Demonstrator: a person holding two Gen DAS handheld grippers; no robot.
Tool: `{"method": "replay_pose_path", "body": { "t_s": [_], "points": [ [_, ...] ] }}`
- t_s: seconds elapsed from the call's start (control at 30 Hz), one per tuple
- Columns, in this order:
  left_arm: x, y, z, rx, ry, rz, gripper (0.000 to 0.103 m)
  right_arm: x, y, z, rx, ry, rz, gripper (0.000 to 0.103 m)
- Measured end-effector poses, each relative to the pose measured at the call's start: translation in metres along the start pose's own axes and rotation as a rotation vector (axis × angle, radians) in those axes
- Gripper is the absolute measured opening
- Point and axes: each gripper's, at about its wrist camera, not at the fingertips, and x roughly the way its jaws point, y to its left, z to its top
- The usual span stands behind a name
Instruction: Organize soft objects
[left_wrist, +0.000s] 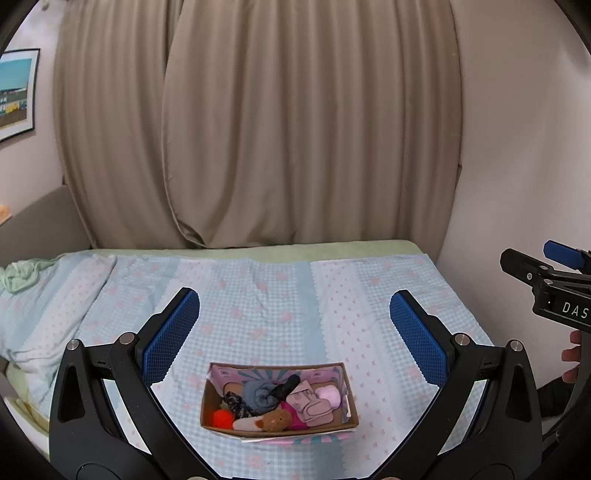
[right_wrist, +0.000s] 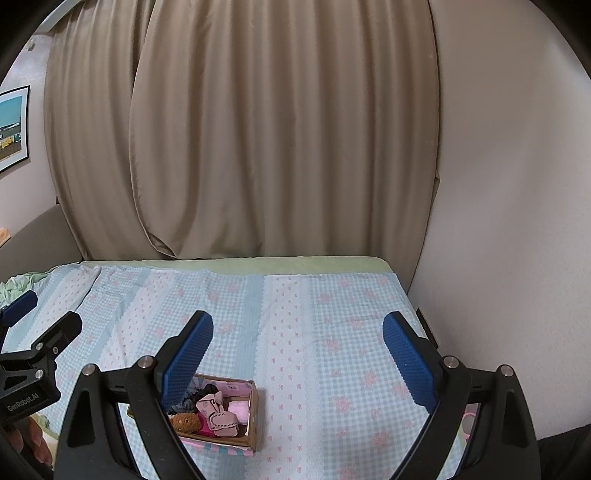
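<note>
Soft objects (left_wrist: 280, 406) are lying heaped inside an open cardboard box (left_wrist: 218, 424), which is sitting on the checked bedspread (left_wrist: 266, 295) toward six o'clock in the left wrist view. Among them, an orange pompom (left_wrist: 222, 419) is resting at the box's eight o'clock corner, a brown plush bear (left_wrist: 275, 421) at six o'clock, a blue rolled cloth (left_wrist: 258, 395) near the centre, and a pale pink puff (left_wrist: 330, 394) at two o'clock. The left gripper (left_wrist: 294, 332) is hovering above the box with its fingers spread wide, gripping nothing. The right gripper (right_wrist: 297, 354) is likewise hanging wide apart and empty, the box showing at its seven o'clock. Beige curtains (left_wrist: 258, 129) are hanging at twelve o'clock.
</note>
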Motion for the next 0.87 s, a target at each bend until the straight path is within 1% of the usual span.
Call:
{"method": "replay_pose_path", "body": {
  "t_s": [0.47, 0.6, 0.7, 0.8, 0.87],
  "points": [
    [0.001, -0.008, -0.002, -0.004, -0.021, 0.018, 0.103, 0.003, -0.003, 0.001, 0.005, -0.009, 0.001, 0.092],
    [0.002, -0.014, -0.001, 0.031, -0.032, 0.037, 0.103, 0.003, -0.004, 0.000, 0.004, -0.009, 0.002, 0.092],
    [0.007, -0.021, 0.000, 0.040, -0.027, 0.037, 0.103, 0.005, -0.006, 0.000, 0.012, 0.002, 0.005, 0.092],
    [0.012, -0.028, -0.001, 0.038, -0.027, 0.019, 0.103, 0.009, -0.011, -0.002, 0.009, 0.019, -0.003, 0.092],
    [0.017, -0.035, -0.002, 0.036, -0.024, 0.014, 0.103, 0.015, -0.016, -0.005, 0.006, 0.043, -0.007, 0.092]
  ]
}}
